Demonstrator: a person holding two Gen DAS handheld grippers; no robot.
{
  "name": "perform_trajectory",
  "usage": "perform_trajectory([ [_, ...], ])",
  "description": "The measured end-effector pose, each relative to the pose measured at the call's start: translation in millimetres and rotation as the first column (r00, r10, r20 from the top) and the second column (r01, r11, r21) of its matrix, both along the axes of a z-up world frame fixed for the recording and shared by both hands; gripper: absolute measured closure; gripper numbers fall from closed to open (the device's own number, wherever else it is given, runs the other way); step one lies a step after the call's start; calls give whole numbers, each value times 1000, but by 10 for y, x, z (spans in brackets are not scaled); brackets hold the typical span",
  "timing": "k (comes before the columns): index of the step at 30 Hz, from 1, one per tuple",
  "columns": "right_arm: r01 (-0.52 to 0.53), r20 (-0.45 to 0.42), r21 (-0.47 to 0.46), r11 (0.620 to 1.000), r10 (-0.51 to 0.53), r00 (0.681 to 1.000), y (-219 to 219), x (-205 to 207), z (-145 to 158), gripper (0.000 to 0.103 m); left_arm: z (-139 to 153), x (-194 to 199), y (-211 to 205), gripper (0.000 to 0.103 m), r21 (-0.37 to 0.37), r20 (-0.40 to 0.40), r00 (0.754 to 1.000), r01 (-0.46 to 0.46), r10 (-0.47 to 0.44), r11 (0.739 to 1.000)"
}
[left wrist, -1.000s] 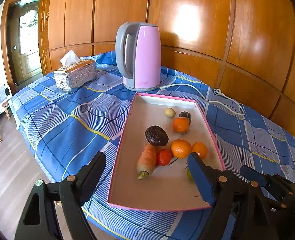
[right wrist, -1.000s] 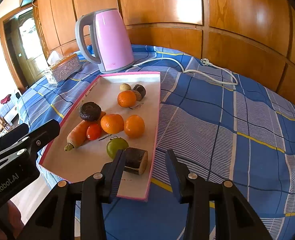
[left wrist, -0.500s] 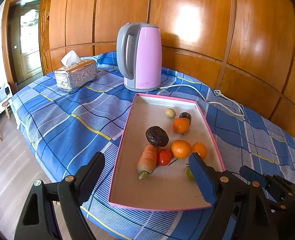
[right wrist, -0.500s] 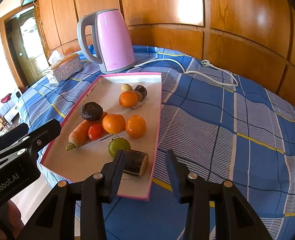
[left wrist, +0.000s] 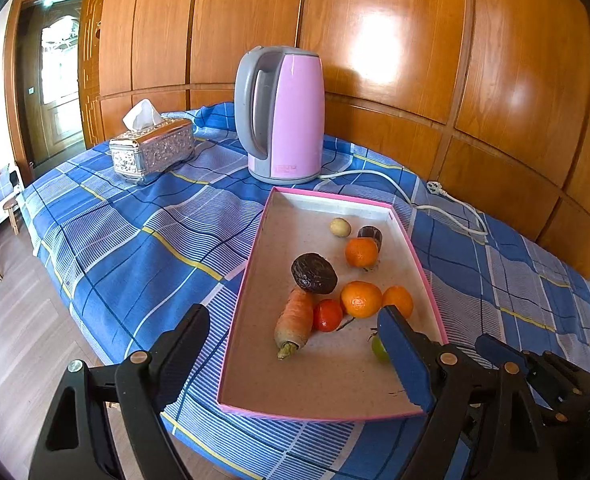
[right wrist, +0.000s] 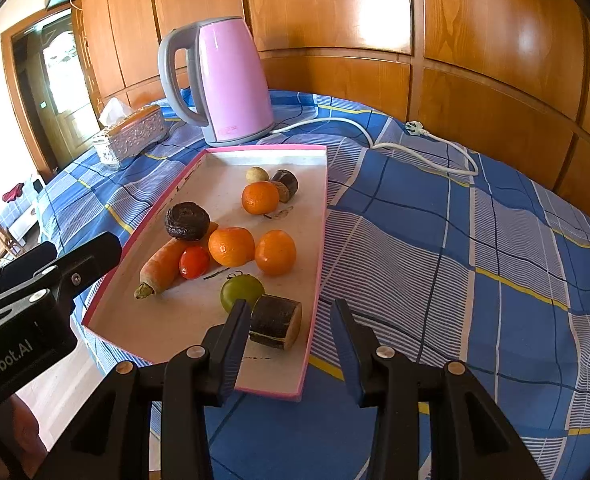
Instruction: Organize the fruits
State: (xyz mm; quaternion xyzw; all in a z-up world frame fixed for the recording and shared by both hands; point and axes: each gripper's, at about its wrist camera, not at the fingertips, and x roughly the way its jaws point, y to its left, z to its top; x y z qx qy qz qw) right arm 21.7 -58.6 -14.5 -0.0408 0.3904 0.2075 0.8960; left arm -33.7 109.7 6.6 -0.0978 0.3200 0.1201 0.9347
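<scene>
A pink-rimmed tray (left wrist: 251, 272) (right wrist: 319, 248) lies on the blue plaid cloth. In it are three oranges (right wrist: 231, 246), a carrot (left wrist: 294, 319) (right wrist: 162, 264), a red tomato (right wrist: 193, 262), a green fruit (right wrist: 241, 292), a dark wrinkled fruit (left wrist: 314, 273) (right wrist: 187, 220), a small yellowish fruit (left wrist: 340, 227) and a dark cut cylinder (right wrist: 275, 322). My left gripper (left wrist: 295, 344) is open and empty over the tray's near end. My right gripper (right wrist: 291, 320) is open around the tray's near right corner, with the cylinder just beyond its left finger.
A pink kettle (left wrist: 281, 114) (right wrist: 219, 80) stands behind the tray, its white cord (right wrist: 415, 140) trailing right. A silver tissue box (left wrist: 152, 151) (right wrist: 129, 135) sits at the far left. Wood panelling backs the table. The table edge and floor lie to the left.
Both grippers have drawn back slightly from the tray. Both stay open and nothing in the tray has moved.
</scene>
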Motion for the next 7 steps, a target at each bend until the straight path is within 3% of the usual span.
perform_trajectory([
  [7, 5, 0, 4, 1000, -5, 1000, -38, 10, -5, 61, 14, 3, -11, 17, 5, 14, 1000, 6, -6, 1000],
])
